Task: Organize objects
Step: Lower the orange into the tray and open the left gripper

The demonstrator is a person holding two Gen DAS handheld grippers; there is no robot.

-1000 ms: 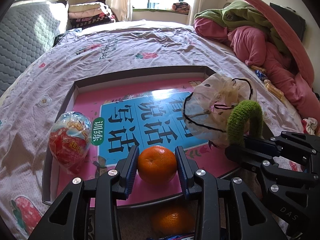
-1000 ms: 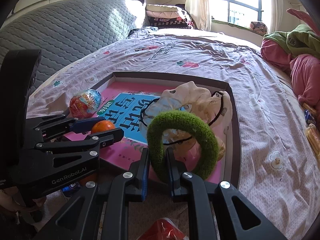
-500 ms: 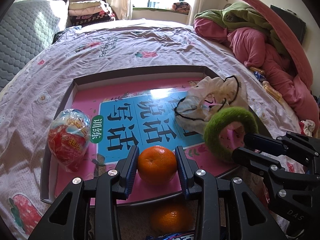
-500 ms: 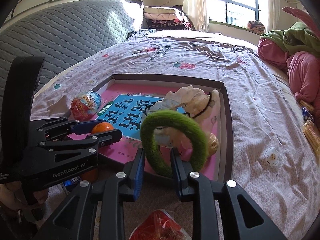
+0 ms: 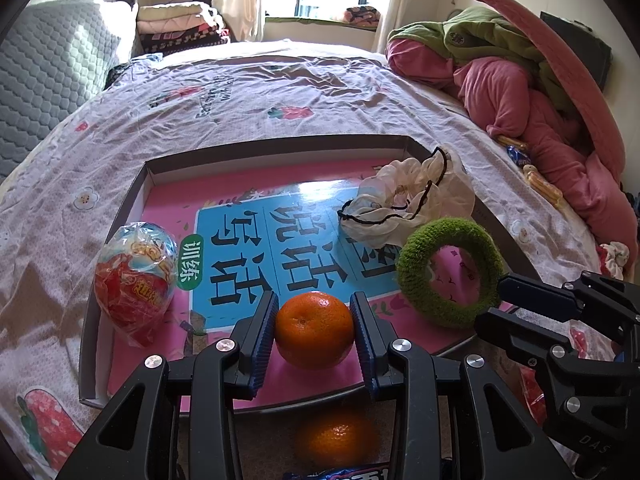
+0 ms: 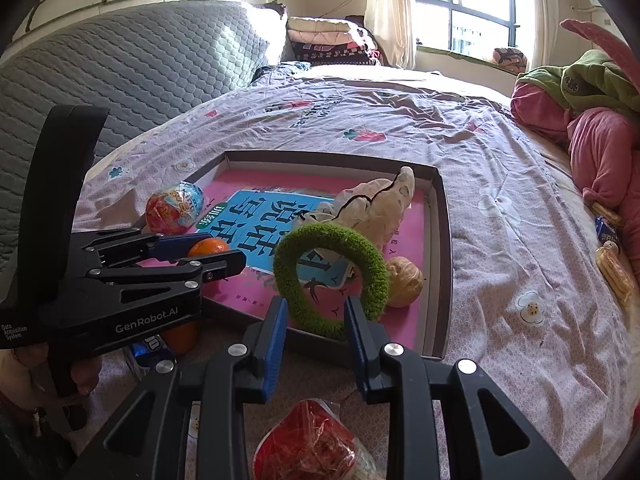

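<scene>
Green and fuzzy, the ring [image 6: 331,276] now stands free between the parted fingers of the right gripper [image 6: 315,334], which pinched it a second ago; it leans edge-up at the tray's [image 6: 439,264] near rim. The left gripper [image 5: 315,342] still clamps the orange [image 5: 314,334] over the tray.

This is a lived-in bedroom in a home. A wide bed spread with a pale lilac sheet printed with strawberries and flowers [image 5: 280,92] fills the room, backed by a grey quilted padded headboard [image 6: 132,64]. Folded blankets stacked in a pile [image 6: 328,34] sit by a sunlit window with cream curtains [image 6: 452,4], and crumpled pink and green bedding and clothes [image 5: 512,76] heap along one side.
</scene>
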